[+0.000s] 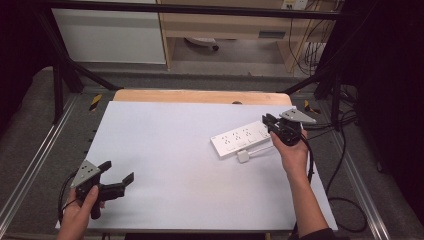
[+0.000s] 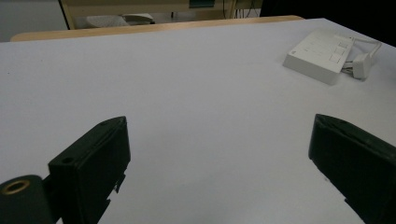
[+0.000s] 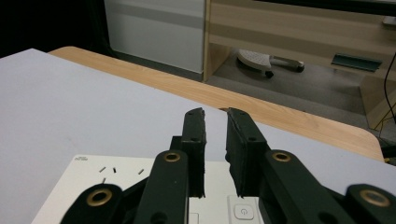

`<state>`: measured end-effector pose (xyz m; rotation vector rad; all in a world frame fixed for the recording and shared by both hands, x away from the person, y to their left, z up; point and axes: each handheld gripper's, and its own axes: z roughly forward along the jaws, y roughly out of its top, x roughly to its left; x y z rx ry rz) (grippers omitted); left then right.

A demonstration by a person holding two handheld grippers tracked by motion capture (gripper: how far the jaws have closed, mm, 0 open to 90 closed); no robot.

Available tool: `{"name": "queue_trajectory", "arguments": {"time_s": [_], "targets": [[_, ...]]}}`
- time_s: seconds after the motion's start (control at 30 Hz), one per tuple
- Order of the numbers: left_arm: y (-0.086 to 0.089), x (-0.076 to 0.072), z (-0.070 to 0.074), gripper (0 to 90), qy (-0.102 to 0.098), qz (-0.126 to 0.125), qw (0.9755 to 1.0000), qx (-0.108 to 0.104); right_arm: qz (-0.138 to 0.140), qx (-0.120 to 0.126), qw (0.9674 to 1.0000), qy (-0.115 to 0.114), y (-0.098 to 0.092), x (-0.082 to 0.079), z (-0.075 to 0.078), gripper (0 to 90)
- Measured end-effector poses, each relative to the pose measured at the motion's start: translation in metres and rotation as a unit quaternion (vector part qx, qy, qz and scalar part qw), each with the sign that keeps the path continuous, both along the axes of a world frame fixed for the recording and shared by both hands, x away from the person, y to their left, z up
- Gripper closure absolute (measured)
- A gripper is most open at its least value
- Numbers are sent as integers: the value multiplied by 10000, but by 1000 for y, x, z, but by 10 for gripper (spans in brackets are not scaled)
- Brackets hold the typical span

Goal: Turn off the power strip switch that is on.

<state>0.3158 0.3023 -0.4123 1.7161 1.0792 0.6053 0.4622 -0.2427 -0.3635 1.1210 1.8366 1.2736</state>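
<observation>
A white power strip (image 1: pixel 240 139) lies flat at the right of the white table top (image 1: pixel 170 150), with a small white plug (image 1: pixel 243 156) on its cord just in front of it. My right gripper (image 1: pixel 266 121) hovers over the strip's right end. In the right gripper view its jaws (image 3: pixel 215 116) stand a narrow gap apart above the power strip (image 3: pixel 93 186) with nothing between them, near a power button (image 3: pixel 241 211). My left gripper (image 1: pixel 119 171) rests at the front left, wide open and empty. The left gripper (image 2: pixel 219 154) looks across bare table at the power strip (image 2: pixel 317 56) and plug (image 2: pixel 362 65).
A wooden edge (image 1: pixel 200 96) borders the table's far side. Black frame bars (image 1: pixel 65 75) stand at the back corners. Black cables (image 1: pixel 340 150) trail off the right side. A wooden cabinet (image 1: pixel 225 25) and a white panel (image 1: pixel 110 35) stand beyond.
</observation>
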Motion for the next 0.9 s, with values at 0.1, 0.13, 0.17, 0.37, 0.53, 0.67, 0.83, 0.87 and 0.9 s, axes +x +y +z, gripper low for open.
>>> {"name": "queue_trajectory", "arguments": {"time_s": [0.1, 0.13, 0.17, 0.37, 0.53, 0.67, 0.83, 0.87, 0.9], "targets": [[0, 0, 0, 53, -4, -8, 10000, 10, 38, -16, 10000, 9, 1, 0, -1, 796], [0, 0, 0, 53, -5, -14, 10000, 7, 47, -30, 10000, 14, 3, 1, -2, 801], [0, 0, 0, 53, -6, -15, 10000, 3, 47, -30, 10000, 14, 3, 1, -2, 801], [0, 0, 0, 53, -11, -14, 10000, 10, 93, -64, 9999, 20, 4, 1, -5, 830], [0, -1, 1, 53, -20, -5, 10000, -3, 71, -27, 9999, 68, 3, 1, -9, 861], [0, -1, 1, 53, -17, -19, 10000, -2, 68, 12, 9998, 161, 3, 1, -12, 894], [0, -1, 1, 53, -38, -19, 10000, 2, 68, 55, 9997, 220, 4, 2, -16, 900], [0, -1, 1, 53, -37, -19, 10000, 3, 70, 57, 9997, 234, 5, 2, -16, 900], [0, -1, 1, 53, -37, -18, 10000, 1, 76, 50, 9997, 235, 5, 2, -17, 900]]}}
